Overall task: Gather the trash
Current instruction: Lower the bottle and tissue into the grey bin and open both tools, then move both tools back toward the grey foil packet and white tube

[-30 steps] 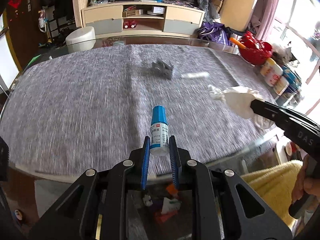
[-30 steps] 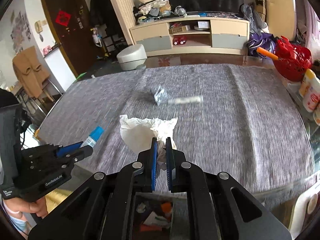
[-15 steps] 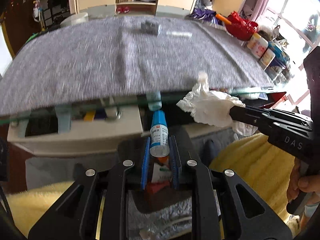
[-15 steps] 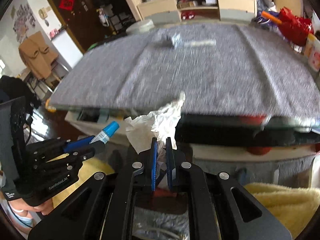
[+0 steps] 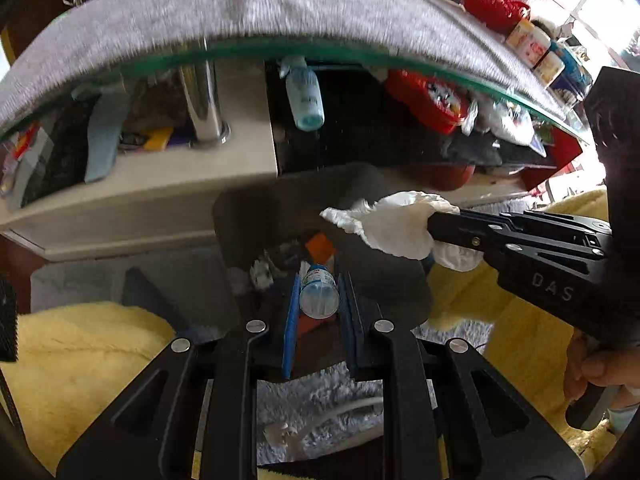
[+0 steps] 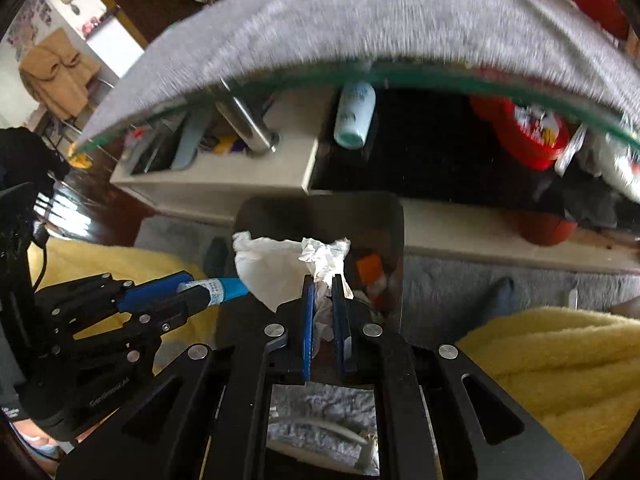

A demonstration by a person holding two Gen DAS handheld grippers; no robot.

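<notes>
My left gripper [image 5: 318, 280] is shut on a small blue-capped bottle [image 5: 319, 294], held over a dark trash bin [image 5: 248, 216] on the floor in front of the table. The bin holds an orange scrap [image 5: 320, 246] and other litter. My right gripper [image 6: 322, 280] is shut on a crumpled white tissue [image 6: 276, 268], also over the bin [image 6: 380, 208]. In the left wrist view the tissue [image 5: 394, 226] hangs at the right gripper's tip [image 5: 434, 226]. In the right wrist view the left gripper [image 6: 208, 294] with the bottle [image 6: 224, 288] touches the tissue's left side.
The glass table edge with its grey cloth [image 5: 280, 8] arches above. Under it sit a pale shelf unit [image 5: 160, 176], a chrome leg [image 5: 204, 100], a lying bottle [image 5: 306, 98] and a red box [image 5: 428, 98]. Yellow fleece legs [image 6: 552, 380] flank the bin.
Both grippers have swung down from the table top past its edge and now point into the bin. Each still holds its item; the two tips have come closer together.
</notes>
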